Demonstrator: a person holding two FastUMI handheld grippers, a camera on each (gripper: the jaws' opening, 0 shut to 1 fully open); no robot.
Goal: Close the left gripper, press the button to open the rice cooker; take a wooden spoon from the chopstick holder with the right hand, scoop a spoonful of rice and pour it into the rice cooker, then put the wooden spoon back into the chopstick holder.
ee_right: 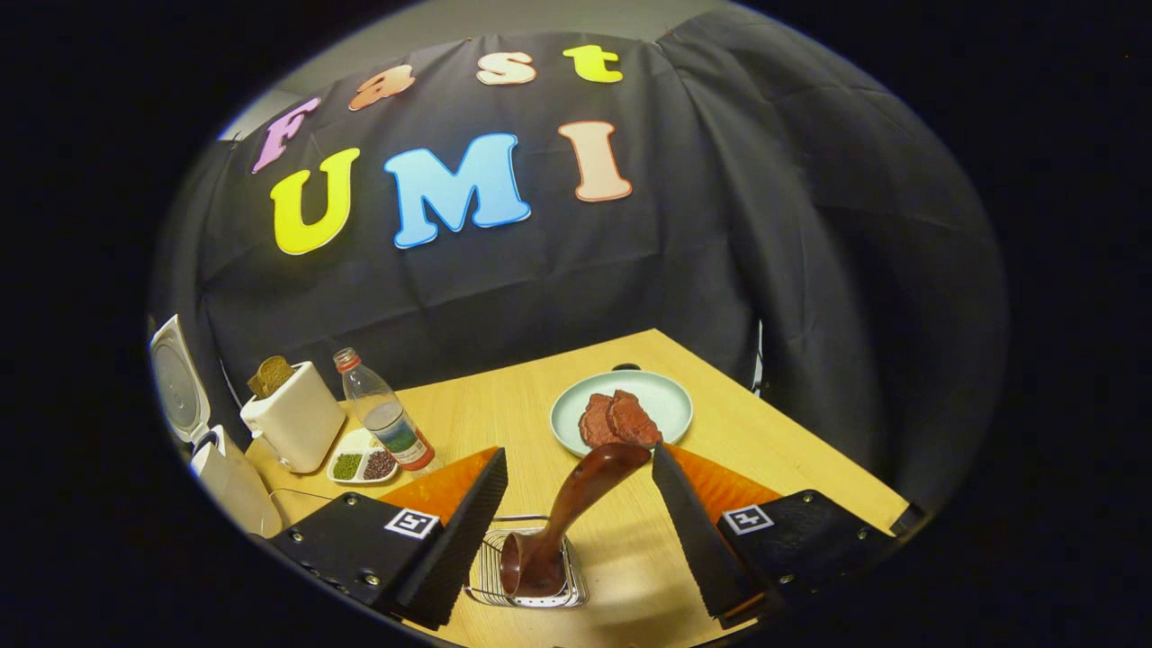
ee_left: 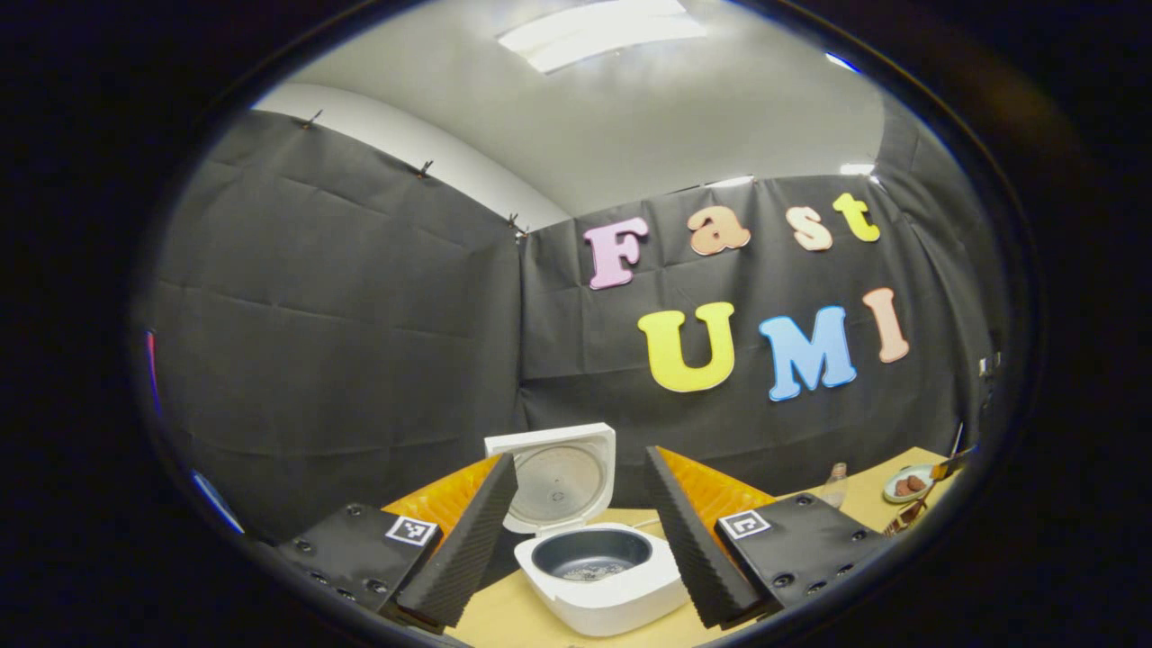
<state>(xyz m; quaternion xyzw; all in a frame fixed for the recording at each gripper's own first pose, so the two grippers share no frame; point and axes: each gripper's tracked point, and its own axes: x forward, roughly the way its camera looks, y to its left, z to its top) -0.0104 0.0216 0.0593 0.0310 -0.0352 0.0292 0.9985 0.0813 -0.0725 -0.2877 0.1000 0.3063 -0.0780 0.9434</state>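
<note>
The wooden spoon [ee_right: 576, 504] stands in the wire chopstick holder [ee_right: 531, 562] on the desk [ee_right: 504, 409], its handle leaning up between the right gripper's [ee_right: 576, 526] spread, empty fingers; it looks light, stiff and smooth, so the bare handle seems the best place to pinch; the left gripper [ee_left: 580, 531] hangs open before the rice cooker [ee_left: 598, 571], whose lid is up.

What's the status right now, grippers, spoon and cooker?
Both grippers open, empty. Wooden spoon in chopstick holder. Rice cooker lid up. Nothing blocking.
</note>
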